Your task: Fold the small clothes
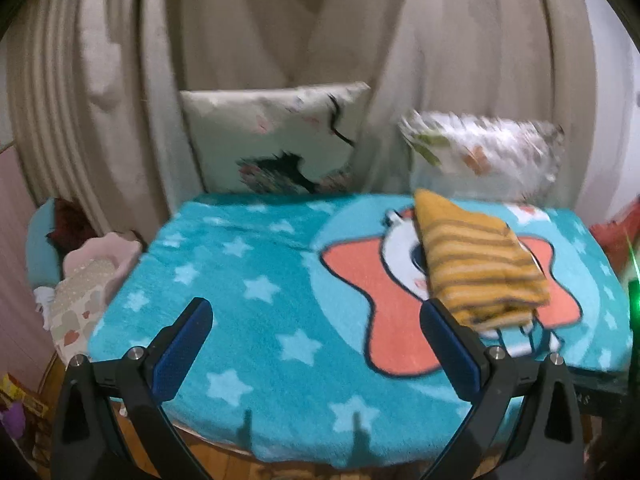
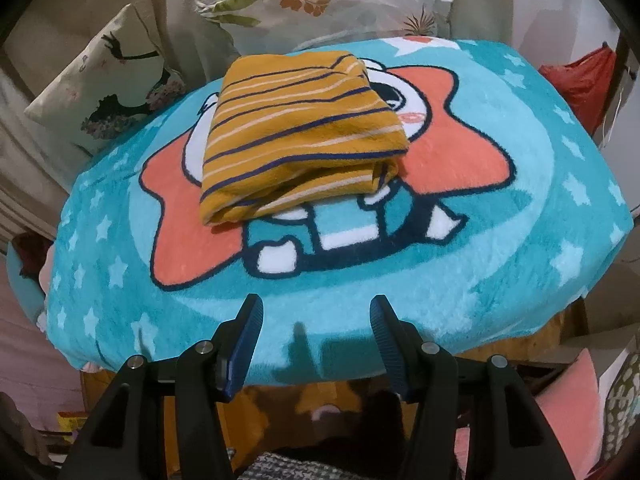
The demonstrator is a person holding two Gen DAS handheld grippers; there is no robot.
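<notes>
- The folded garment, mustard yellow with dark and pale stripes, lies in a compact bundle on the teal star-patterned blanket that covers the desk.
- It sits over the cartoon figure and the coral star printed on the blanket, toward the far side, with its open layered edge facing the near side.
- The right tongs hang over the near edge of the blanket, jaws parted with nothing between them, well apart from the garment.
- The left tongs are spread wider and hold nothing; in the left wrist view the bundle lies just past the right-hand finger, and I cannot tell whether they touch.
- Behind the desk a pillow with a dark dancer print and a leaf-patterned pillow lean against beige curtains.
- Something red lies off the far right corner.
</notes>
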